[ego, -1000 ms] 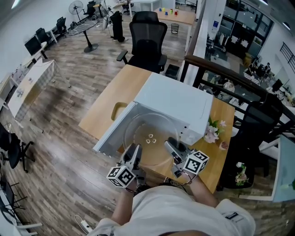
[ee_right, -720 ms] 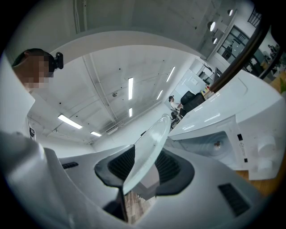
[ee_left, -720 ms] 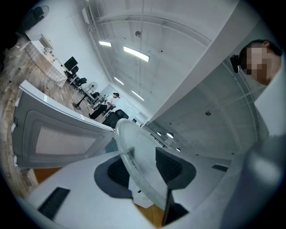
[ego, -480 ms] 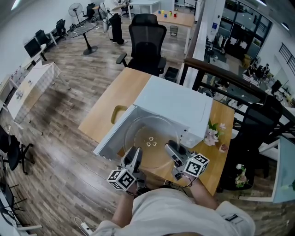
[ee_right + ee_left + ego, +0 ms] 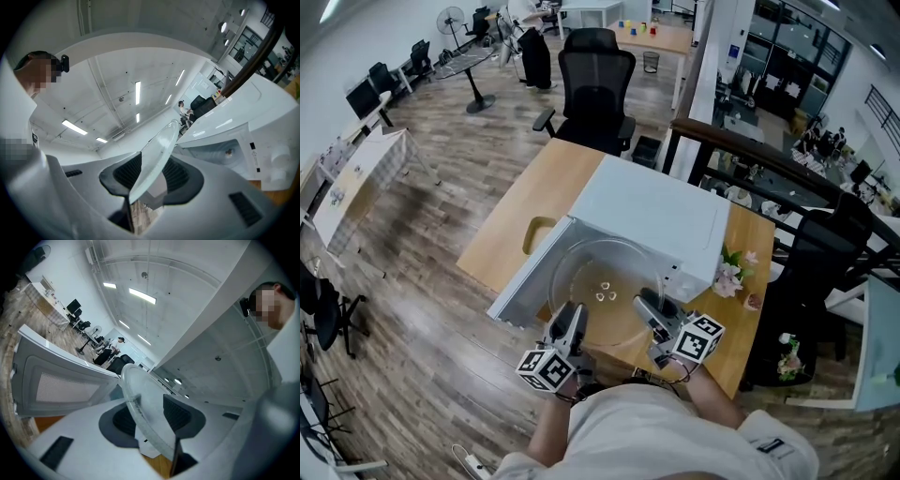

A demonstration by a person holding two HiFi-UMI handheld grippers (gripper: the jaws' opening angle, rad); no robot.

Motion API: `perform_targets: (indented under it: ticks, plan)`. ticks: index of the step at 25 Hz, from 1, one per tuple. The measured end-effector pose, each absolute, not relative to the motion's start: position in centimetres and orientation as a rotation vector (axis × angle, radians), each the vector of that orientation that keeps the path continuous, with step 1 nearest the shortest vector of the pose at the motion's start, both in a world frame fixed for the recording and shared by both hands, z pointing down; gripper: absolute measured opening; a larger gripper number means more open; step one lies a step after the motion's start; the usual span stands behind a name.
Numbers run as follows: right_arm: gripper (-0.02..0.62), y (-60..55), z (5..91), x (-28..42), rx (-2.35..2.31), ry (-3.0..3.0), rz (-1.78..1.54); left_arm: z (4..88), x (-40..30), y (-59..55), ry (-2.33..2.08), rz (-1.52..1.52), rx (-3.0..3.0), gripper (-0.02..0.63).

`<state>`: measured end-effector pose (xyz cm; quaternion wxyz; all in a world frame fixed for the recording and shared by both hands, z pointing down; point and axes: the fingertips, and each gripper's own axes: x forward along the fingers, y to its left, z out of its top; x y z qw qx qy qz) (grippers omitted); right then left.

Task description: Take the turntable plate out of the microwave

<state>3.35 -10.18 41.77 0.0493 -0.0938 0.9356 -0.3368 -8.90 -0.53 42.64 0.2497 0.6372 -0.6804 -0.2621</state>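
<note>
Nearest the person, the left hand-held gripper and the right hand-held gripper are each clamped on the near rim of the round clear-glass turntable plate. Each gripper view shows the thin glass edge pinched between that gripper's dark ribbed pads. The plate lies roughly flat in front of the white box-shaped microwave and runs from both grippers toward the oven's mouth. Being round, it has no long axis, and both hands look equally near, one at each side of the near edge. Whether its far rim has fully cleared the cavity is hard to judge from above, since the glass is see-through and the oven's top hides the inside. Taking it out seems to call for a level pull back toward the person. The white microwave door stands swung open at the microwave's left. The oven sits on a light wooden bench, with pale pink flowers at its right and a black office chair beyond.
</note>
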Motion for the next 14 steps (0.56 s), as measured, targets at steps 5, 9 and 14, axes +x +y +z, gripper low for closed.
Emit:
perform_targets:
  ticks: [5, 9, 14]
  plan:
    - [0.144, -10.37, 41.60, 3.71, -0.293, 2.852, -1.021, 42.54, -8.58, -0.83, -1.842, -0.714, 1.742, 0.170]
    - [0.144, -10.46, 41.43, 3.71, -0.289, 2.853, -1.015, 42.38, -8.61, -0.91, -1.845, -0.716, 1.746, 0.170]
    - [0.144, -10.65, 41.29, 3.78, -0.294, 2.857, -1.015, 42.26, -8.50, -1.12, -1.844, -0.718, 1.751, 0.170]
